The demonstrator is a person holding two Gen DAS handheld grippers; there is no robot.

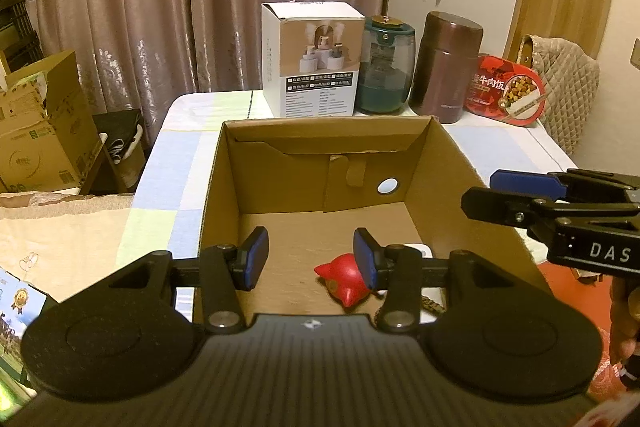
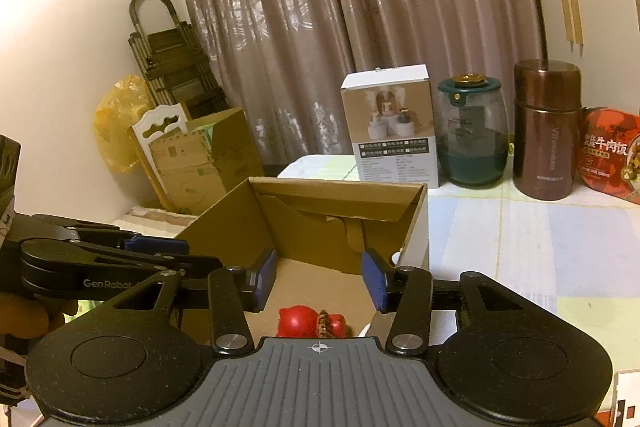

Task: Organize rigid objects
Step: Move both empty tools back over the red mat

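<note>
An open cardboard box (image 1: pixel 224 187) stands on the checked tablecloth. On its floor lies a red toy figure (image 1: pixel 344 277) with a white object (image 1: pixel 420 251) beside it. My left gripper (image 1: pixel 310 259) hovers over the box's near edge, open, with nothing between its blue pads. My right gripper (image 1: pixel 496 193) reaches in from the right above the box's rim. In the right wrist view it (image 2: pixel 320 283) is open and holds nothing, above the red toy (image 2: pixel 296 321) and a brown patterned piece (image 2: pixel 323 323). The left gripper (image 2: pixel 188 253) comes in from the left.
Behind the box stand a white product carton (image 1: pixel 314 63), a teal jar (image 1: pixel 386 67), a brown flask (image 1: pixel 446 67) and a red food pack (image 1: pixel 506 91). A quilted chair back (image 1: pixel 568 87) is at the right. Cardboard boxes (image 1: pixel 40 131) sit left of the table.
</note>
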